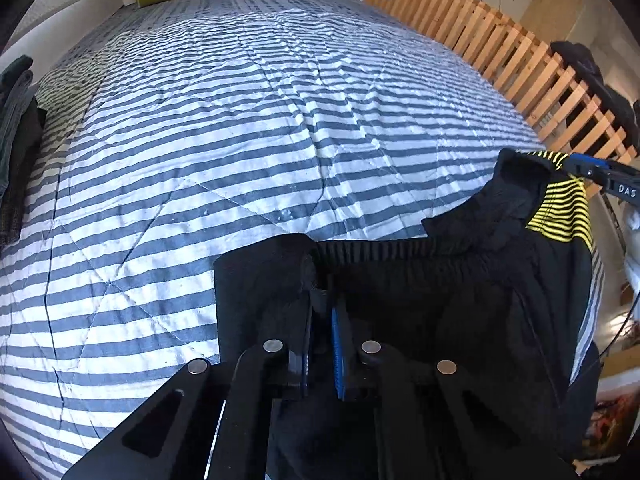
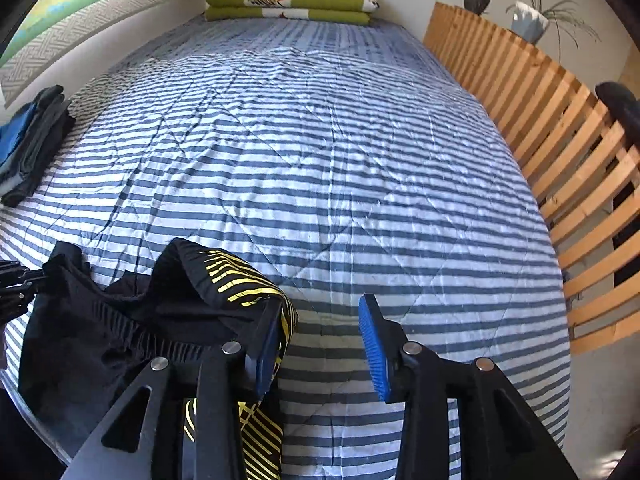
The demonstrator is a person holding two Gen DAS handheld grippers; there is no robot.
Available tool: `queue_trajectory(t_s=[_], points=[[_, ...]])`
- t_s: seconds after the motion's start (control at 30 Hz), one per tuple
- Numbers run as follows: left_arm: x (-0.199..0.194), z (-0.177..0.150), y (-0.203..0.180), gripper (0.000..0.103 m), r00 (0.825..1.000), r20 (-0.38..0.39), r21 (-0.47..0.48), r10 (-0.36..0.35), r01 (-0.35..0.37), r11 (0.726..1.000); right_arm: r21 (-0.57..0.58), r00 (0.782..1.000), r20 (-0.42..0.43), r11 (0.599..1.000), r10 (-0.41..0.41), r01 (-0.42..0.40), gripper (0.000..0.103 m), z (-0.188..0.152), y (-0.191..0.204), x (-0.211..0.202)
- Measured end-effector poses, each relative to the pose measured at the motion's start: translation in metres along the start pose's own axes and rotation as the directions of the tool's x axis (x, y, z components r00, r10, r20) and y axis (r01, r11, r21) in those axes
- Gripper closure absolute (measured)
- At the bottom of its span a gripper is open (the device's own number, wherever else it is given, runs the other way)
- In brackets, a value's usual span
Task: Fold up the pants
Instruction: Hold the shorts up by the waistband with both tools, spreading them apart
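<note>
Still, pants [image 1: 460, 280] between left hand-held gripper [image 1: 322, 344] pads

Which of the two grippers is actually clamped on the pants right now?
The left gripper: its pads are pinched together on the black pants at the waistband. The right gripper stands wide open, the yellow-striped fabric only draped over one finger.

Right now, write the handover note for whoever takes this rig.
Left gripper: shut on the pants at the waistband.
Right gripper: open; the yellow-striped side of the pants drapes over its left finger, not clamped.
Pants: black, bunched at the near edge of the bed, partly lifted.
Done: no fold visible.
Left: regrip on the right, spread flat, fold.
</note>
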State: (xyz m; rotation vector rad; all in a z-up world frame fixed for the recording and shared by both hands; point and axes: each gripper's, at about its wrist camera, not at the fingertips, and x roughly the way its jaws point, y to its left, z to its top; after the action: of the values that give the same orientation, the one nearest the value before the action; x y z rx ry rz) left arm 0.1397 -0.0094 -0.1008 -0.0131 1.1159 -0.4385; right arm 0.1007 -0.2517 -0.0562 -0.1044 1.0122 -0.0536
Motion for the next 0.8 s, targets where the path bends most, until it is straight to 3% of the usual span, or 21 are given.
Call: queue_trajectory(t_s=[0.17, 0.33, 0.53, 0.6, 0.63, 0.67, 0.73, 0.8], points=[[-0.026, 0.001, 0.005, 0.095, 0.998, 0.052, -0.009, -0.040, 0.041, 0.999, 0.035, 0.998, 0.065, 0.999, -0.016, 0.014, 0.064, 0.021, 0.006, -0.013], [-0.033, 0.001, 0.013, 0.096, 0.997, 0.058, -0.028, -0.059, 0.061, 0.998, -0.060, 0.995, 0.082, 0.997, 0.057, -0.052, 0.060, 0.025, 0.026, -0.020], [-0.030, -0.004, 0.019, 0.096, 0.996, 0.061, -0.059, -0.062, 0.066, 0.996, -0.223, 0.994, -0.023, 0.970, -0.102, 0.094, 0.060, 0.008, 0.055, 0.028], [-0.042, -0.005, 0.018, 0.096, 0.994, 0.085, -0.073, -0.072, 0.078, 0.994, -0.278, 0.983, -0.041, 0.947, -0.180, 0.161, 0.067, -0.001, 0.059, 0.049], [-0.051, -0.004, 0.017, 0.096, 0.992, 0.102, -0.072, -0.070, 0.077, 0.994, -0.292, 0.975, -0.031, 0.935, -0.219, 0.201, 0.092, -0.005, 0.058, 0.053], [-0.063, -0.004, 0.015, 0.096, 0.991, 0.122, -0.069, -0.061, 0.070, 0.995, -0.279, 0.972, -0.030, 0.936, -0.232, 0.215, 0.102, -0.006, 0.054, 0.051], [-0.092, -0.003, 0.011, 0.096, 0.984, 0.172, -0.067, -0.049, 0.062, 0.996, -0.190, 0.986, -0.035, 0.970, -0.164, 0.154, 0.101, -0.004, 0.040, 0.032], [-0.130, -0.003, 0.003, 0.096, 0.970, 0.238, -0.061, -0.038, 0.054, 0.997, -0.130, 0.992, 0.024, 0.983, -0.126, 0.128, 0.101, 0.000, 0.028, -0.003]])
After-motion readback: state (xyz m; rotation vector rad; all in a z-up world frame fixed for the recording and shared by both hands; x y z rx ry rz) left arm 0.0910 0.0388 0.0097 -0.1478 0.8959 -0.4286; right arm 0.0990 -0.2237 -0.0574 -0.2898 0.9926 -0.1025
